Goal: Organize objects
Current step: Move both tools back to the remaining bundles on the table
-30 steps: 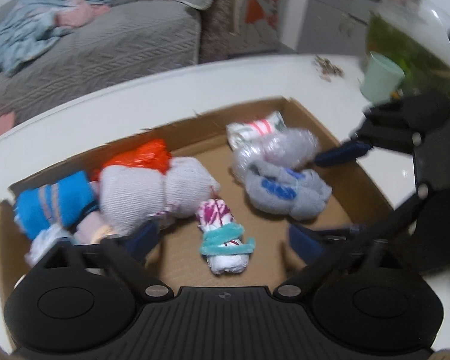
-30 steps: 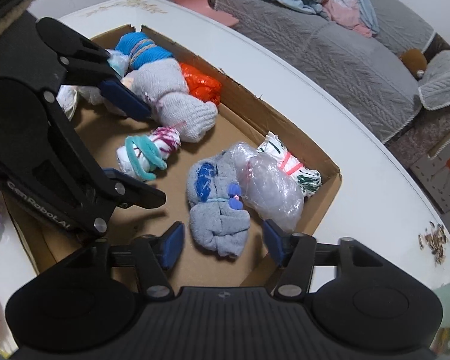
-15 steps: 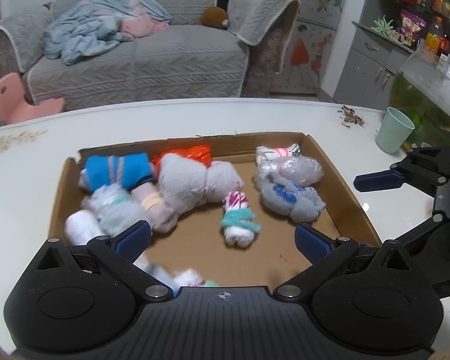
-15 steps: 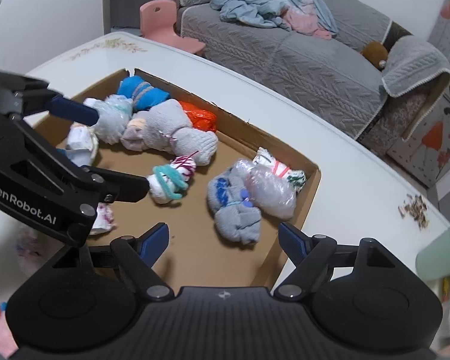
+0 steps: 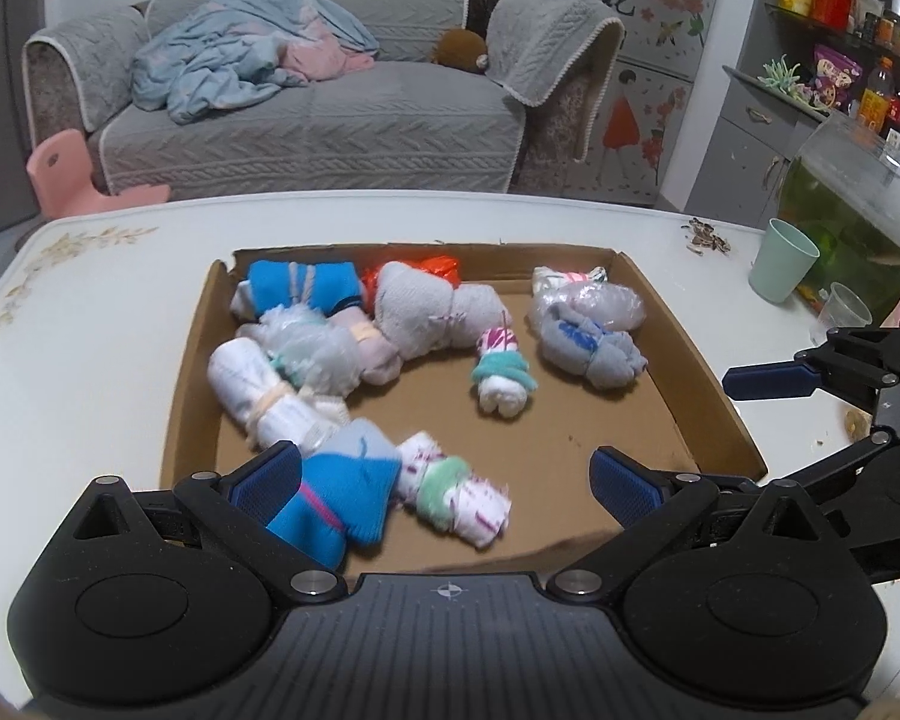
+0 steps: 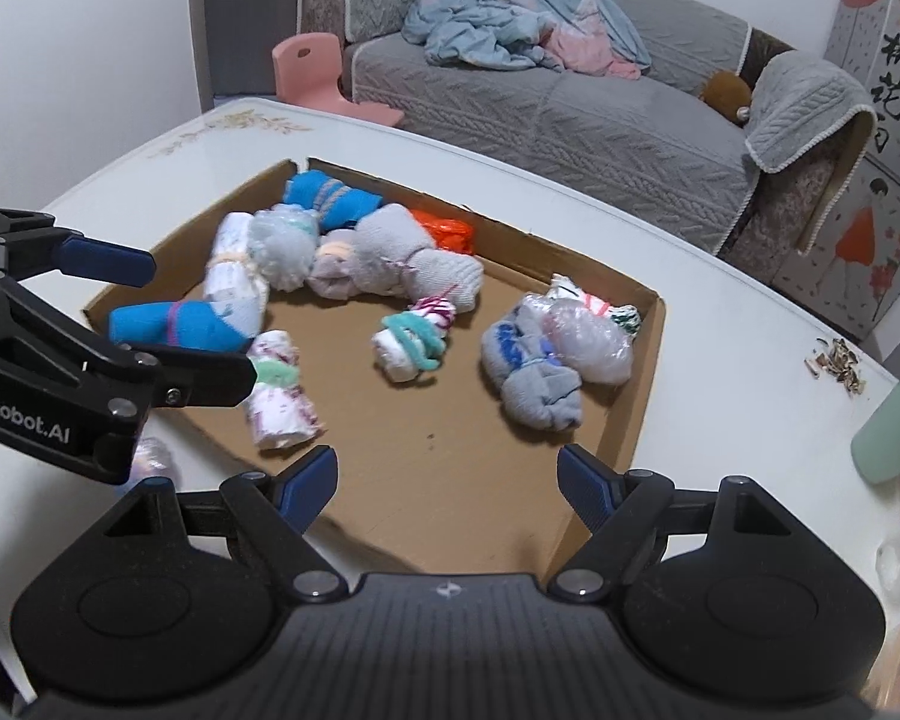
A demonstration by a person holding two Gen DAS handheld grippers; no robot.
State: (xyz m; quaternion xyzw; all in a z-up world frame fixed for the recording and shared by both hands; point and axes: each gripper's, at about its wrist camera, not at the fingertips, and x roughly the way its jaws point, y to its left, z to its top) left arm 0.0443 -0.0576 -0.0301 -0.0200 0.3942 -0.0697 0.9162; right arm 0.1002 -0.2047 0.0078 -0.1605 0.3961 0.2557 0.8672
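The left gripper (image 5: pixel 444 477) hangs over the near edge of the cardboard tray (image 5: pixel 711 387), its jaws spread wide and grasping nothing; the blue ribbed pads (image 5: pixel 621 483) are bare. Just past its left pad lies a blue sock roll (image 5: pixel 336 495), soft and blurred, touching a white roll with a green band (image 5: pixel 453 492).

The right gripper (image 6: pixel 447 477) is likewise released, jaws parted over the tray's near right corner, nothing between them.

The tray is shallow, brown and flat-bottomed, with low folded walls, and it sits on a glossy white table (image 5: pixel 108 324). Farther in lie more knotted cloth bundles: a small white roll tied with teal (image 5: pixel 501 372) near the middle, a grey bundle with blue print (image 5: pixel 591 345) to the right touching a crinkly clear plastic bag (image 5: pixel 597 300), a large pale grey lump (image 5: pixel 435 309) against an orange wrapper (image 5: pixel 432 267), and a blue striped roll (image 5: pixel 303 288) in the far left corner.

A mint green cup (image 5: pixel 783 261) stands on the table well to the right of the tray.
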